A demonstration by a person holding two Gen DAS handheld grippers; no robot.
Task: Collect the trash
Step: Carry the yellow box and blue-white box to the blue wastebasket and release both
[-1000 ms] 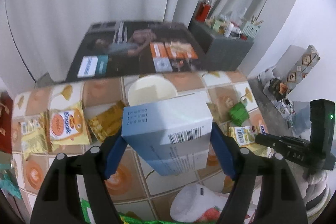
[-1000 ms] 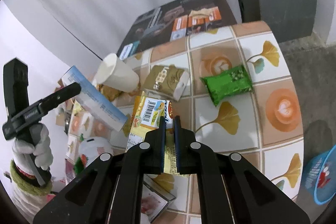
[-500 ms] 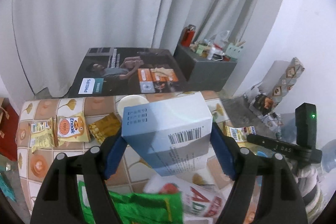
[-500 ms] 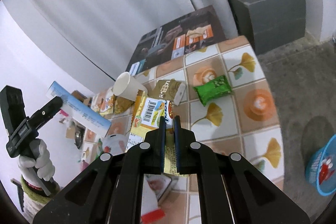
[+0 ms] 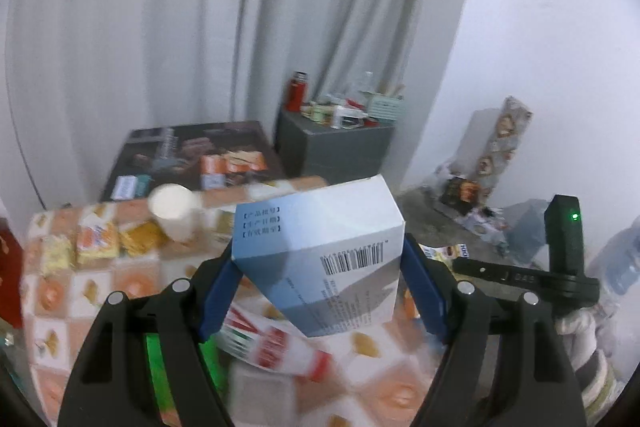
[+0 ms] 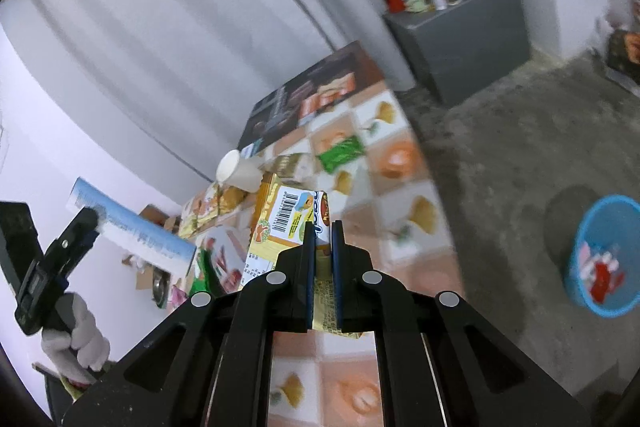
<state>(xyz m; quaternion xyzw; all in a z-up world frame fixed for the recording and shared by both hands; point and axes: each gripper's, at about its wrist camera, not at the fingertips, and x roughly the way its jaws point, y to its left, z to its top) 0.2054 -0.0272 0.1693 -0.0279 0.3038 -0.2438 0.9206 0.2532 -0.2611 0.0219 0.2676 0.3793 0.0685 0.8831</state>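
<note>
Trash-wise, blue-white carton (image 5: 320, 251) sits clamped between the left gripper (image 5: 320, 263) jaws; right gripper (image 6: 322, 239) jaws pinch a yellow snack wrapper (image 6: 280, 227).

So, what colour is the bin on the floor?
The bin is light blue; it shows best in the right wrist view, at the right.

You face pale grey curtains (image 5: 168, 27) beside a white wall (image 5: 540, 47); a grey cabinet (image 6: 460, 47) stands on the rough concrete floor (image 6: 520, 147) near your tiled table (image 6: 400, 211).
</note>
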